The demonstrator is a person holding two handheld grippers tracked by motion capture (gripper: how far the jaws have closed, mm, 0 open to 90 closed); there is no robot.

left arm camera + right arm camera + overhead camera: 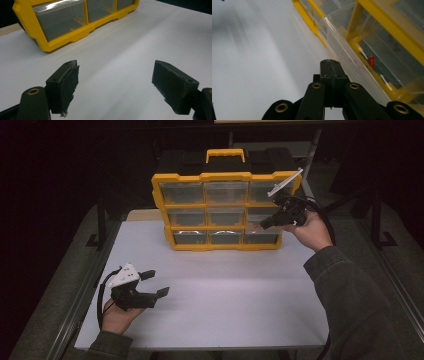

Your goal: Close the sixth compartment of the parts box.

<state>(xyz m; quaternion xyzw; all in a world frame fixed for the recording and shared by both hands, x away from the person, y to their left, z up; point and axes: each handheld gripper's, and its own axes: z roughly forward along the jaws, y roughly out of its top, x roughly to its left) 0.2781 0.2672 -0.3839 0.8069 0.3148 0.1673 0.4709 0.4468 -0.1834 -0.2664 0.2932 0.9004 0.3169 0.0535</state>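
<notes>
- Nearest the high camera, the person's left hand holds the left gripper [153, 283] low over the near-left part of the flat white table [225, 300]; its two black jaws stand wide apart with nothing between them, and in the left gripper view only bare tabletop lies in the gap.
- The right gripper [263, 224], held in the person's right hand, is up against the right side of the yellow plastic organiser case with clear drawers [225, 212]; its jaws are pressed flat together, gripping nothing.
- In the right gripper view the closed tips [329, 62] sit just beside the front lip of one clear plastic drawer [342, 47] that is pulled a little out of the frame. Whether they touch it I cannot tell.
- The case stands upright at the far middle of the table, front facing the person, long axis running left to right, yellow carry handle [225, 154] on top.
- Count: one case, nine drawers in three rows of three, two grippers.
- A small red push pin [372, 60] lies inside a compartment behind that drawer.
- The right hand and gripper cover part of the case's right column in the high view.
- The table between the left gripper and the case is bare.
</notes>
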